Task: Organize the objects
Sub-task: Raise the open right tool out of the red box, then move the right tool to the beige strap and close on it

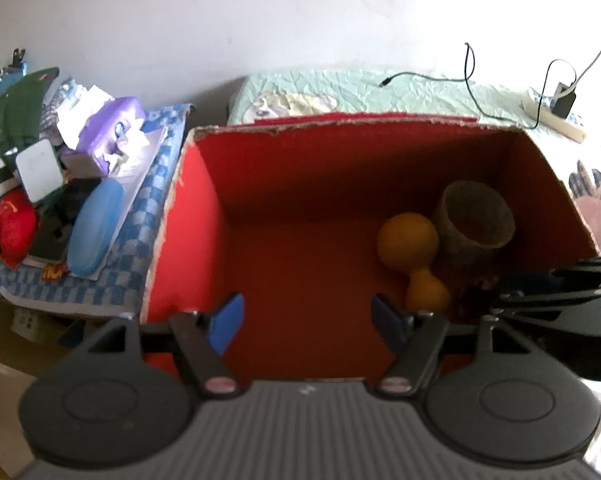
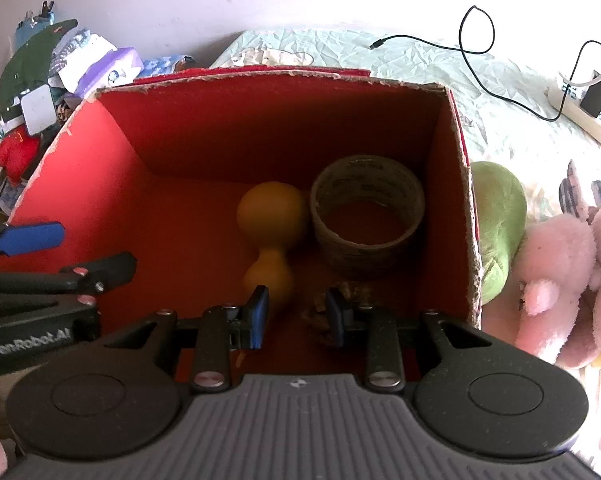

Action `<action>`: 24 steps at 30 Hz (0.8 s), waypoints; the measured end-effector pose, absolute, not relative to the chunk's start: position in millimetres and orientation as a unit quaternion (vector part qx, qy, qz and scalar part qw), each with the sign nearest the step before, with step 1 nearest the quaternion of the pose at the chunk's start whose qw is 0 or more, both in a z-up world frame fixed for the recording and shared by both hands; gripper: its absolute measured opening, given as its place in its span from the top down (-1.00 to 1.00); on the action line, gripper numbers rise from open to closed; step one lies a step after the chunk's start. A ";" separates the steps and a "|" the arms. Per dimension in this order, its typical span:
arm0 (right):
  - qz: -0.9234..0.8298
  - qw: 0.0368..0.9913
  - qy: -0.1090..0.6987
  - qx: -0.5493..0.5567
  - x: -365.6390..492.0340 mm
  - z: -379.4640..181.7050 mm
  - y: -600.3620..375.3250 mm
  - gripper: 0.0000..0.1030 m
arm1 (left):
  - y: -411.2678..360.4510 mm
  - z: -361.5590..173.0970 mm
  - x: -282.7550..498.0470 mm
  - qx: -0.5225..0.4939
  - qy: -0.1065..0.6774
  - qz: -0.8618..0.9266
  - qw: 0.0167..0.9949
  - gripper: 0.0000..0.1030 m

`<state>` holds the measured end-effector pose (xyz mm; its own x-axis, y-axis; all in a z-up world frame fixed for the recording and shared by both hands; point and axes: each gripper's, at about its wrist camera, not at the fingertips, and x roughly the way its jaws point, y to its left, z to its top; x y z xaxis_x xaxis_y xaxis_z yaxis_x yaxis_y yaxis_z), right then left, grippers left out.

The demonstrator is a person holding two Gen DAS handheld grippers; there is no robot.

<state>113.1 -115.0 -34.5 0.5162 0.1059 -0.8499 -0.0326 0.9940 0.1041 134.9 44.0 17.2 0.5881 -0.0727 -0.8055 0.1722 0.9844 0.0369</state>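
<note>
Red box (image 2: pixel 100 184) sits open-topped on the bed (image 2: pixel 440 68), cluttered pile (image 1: pixel 60 184) to its left, green plush (image 2: pixel 496 216) and pink plush (image 2: pixel 556 280) right outside its right wall. Inside, on the floor: tape roll (image 2: pixel 366 212) upright by the right wall, orange gourd-shaped toy (image 2: pixel 270 236) touching its left side. Left tool (image 1: pixel 306 326) hangs over the bare floor, spread wide, nothing between the pads. Right tool (image 2: pixel 296 316) hangs above the near end, narrower gap, gripping nothing.
</note>
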 end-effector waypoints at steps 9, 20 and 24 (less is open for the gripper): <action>0.035 0.875 0.482 0.033 108.3 -28.6 -115.1 0.37 | 44.9 24.9 129.2 0.055 0.432 -0.069 0.897 -0.48; 0.041 0.894 0.439 0.081 81.0 1.4 -132.9 0.36 | 45.2 48.4 112.9 0.052 0.418 -0.068 0.904 -0.48; 0.048 0.897 0.428 0.099 73.8 9.0 -139.5 0.36 | 44.4 53.0 105.4 0.064 0.415 -0.059 0.905 -0.48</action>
